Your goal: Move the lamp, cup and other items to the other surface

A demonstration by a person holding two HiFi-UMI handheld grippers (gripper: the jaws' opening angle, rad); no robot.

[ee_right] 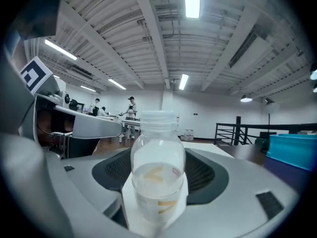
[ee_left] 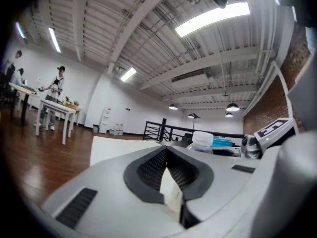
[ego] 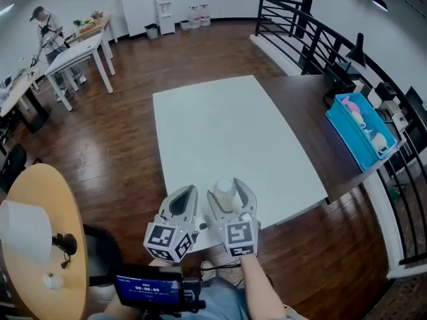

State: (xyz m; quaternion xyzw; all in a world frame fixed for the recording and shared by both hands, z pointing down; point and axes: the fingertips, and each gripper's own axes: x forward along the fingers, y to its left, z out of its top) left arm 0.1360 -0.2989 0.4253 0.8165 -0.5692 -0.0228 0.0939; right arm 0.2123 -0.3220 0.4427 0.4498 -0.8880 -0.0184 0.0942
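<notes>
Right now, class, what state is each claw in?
Left claw: closed on a thin white slip; what the slip is cannot be told.
Right claw: closed on a clear plastic bottle, held upright.

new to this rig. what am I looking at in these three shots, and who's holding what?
There is no robot here. A person carries a two-jaw gripper in each hand. The head view comes from a camera on the person's head, looking down. The left and right gripper views come from cameras riding on each gripper, looking along its jaws.

The right gripper clamps a small clear bottle with a white cap. The left gripper has its jaws shut. A white sliver shows between them, and I can't tell what it is.

Ahead of the person is a white table. On its right is a dark table with a blue tray. On its left is a round wooden table with a lamp.
</notes>
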